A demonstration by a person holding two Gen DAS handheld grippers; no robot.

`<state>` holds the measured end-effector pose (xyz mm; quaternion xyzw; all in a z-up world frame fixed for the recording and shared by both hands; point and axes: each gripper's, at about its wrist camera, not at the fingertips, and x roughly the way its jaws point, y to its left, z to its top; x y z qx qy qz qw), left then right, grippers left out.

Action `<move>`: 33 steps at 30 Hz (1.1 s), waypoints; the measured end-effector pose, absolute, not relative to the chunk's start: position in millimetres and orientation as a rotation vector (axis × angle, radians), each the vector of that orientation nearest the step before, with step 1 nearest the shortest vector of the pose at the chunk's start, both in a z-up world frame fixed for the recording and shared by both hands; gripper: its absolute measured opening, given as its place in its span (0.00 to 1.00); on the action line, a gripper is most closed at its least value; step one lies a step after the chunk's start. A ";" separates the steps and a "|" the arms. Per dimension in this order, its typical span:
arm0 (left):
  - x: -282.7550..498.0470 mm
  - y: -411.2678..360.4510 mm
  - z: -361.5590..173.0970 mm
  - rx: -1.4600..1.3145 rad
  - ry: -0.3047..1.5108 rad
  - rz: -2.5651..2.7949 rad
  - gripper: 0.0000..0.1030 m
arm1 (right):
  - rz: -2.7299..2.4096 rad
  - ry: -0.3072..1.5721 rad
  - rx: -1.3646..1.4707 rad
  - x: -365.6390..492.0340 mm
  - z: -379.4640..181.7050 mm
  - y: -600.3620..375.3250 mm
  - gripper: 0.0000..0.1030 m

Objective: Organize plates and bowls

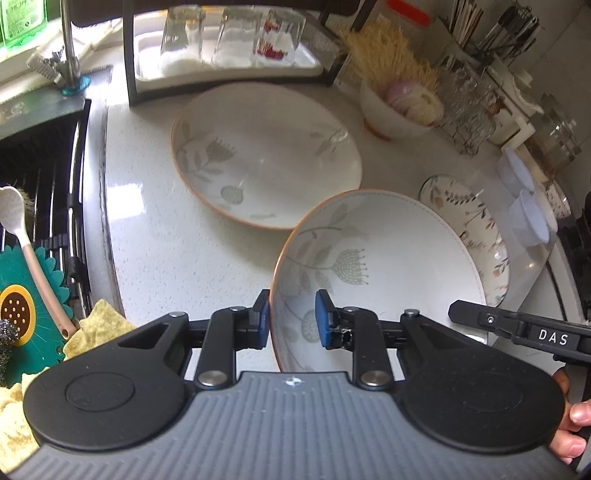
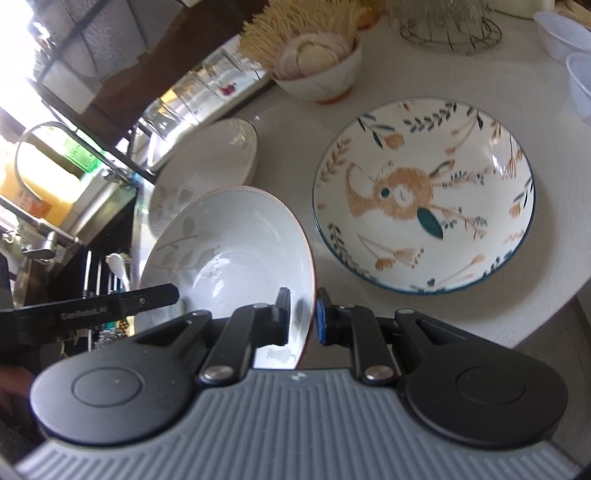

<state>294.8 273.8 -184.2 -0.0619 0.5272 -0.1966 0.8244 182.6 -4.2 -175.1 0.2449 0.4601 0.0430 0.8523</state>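
Observation:
A white bowl with a grey leaf pattern and an orange rim hangs tilted above the counter, held by both grippers. My left gripper is shut on its left rim, one pad outside the wall and one inside. On the opposite rim my right gripper is shut in the same way. A matching leaf-pattern bowl rests on the counter behind it. To the right lies a plate painted with an orange animal and flowers, partly hidden behind the held bowl in the left wrist view.
A small bowl of onion and garlic stands at the back beside a wire basket. A rack with upturned glasses sits behind. The sink with a spoon lies left. Clear plastic tubs stand right.

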 end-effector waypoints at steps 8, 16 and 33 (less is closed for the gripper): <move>304.9 241.1 -145.7 -0.259 1.098 -0.404 0.28 | 0.134 0.895 0.481 192.3 -138.0 -49.4 0.16; 315.2 183.6 -122.5 -0.240 1.043 -0.403 0.28 | 0.147 0.852 0.465 201.6 -125.4 -101.2 0.16; 320.6 112.2 -161.6 -0.221 1.104 -0.319 0.28 | 0.136 0.889 0.417 214.2 -171.9 -155.5 0.16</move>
